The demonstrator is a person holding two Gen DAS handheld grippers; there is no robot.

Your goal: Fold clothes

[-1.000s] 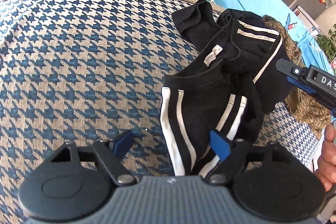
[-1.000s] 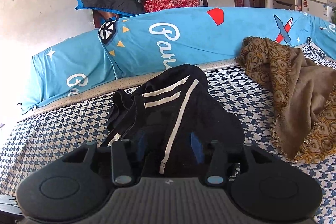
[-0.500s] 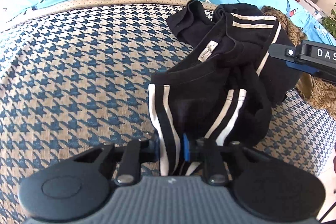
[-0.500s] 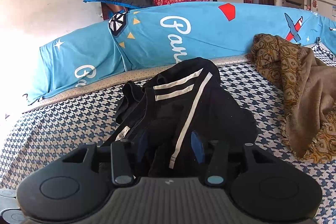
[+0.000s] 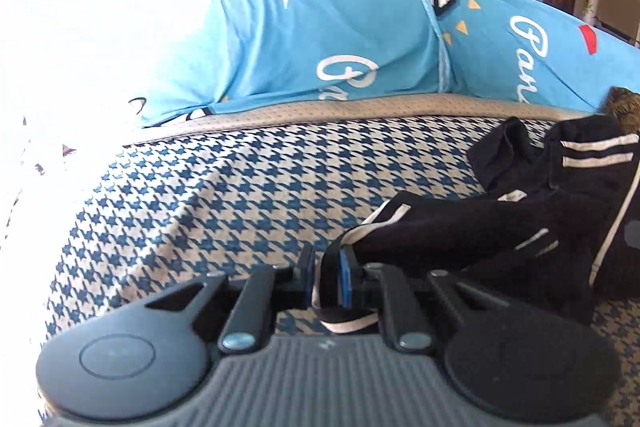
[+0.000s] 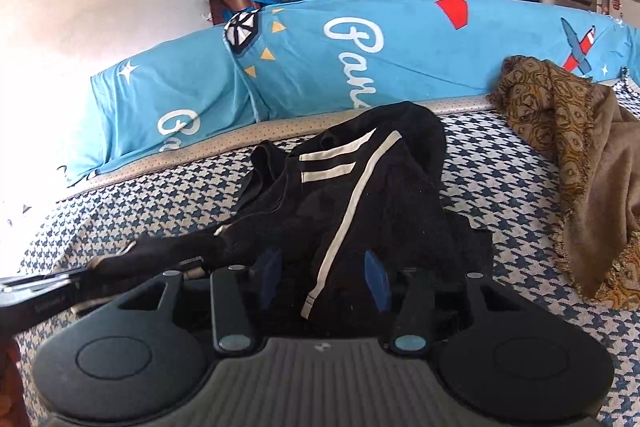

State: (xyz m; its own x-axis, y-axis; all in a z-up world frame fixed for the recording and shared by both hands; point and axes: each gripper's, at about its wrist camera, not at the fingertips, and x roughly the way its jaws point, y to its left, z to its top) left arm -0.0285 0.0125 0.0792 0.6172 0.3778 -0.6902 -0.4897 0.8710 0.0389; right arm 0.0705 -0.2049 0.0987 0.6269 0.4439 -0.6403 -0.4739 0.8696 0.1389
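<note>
A: In the left wrist view, a bed with a blue-and-cream houndstooth cover (image 5: 192, 211) runs back to a long blue bolster (image 5: 340, 43) along its far edge, with a white wall behind. The black garment with white stripes (image 5: 520, 223) lies bunched toward the bed's right side.

B: And the left gripper (image 5: 326, 279)?

A: Its jaws have just been closing and now pinch a striped edge of the garment, which stretches taut from the pads toward the heap.

B: How would it handle?

A: It looks light, soft and limp; it would sag wherever unsupported, so a hem or corner is the place to grip, as here.

B: The right wrist view?

A: Same bed, with a brown patterned shawl (image 6: 576, 163) at the right edge. The garment (image 6: 360, 187) rises in a crumpled mound near the middle. The right gripper (image 6: 324, 271) stands partly open with black cloth bunched between its blue pads; whether they press it cannot be told. The left gripper (image 6: 60, 287) shows at the lower left, pulling a strand sideways.
</note>
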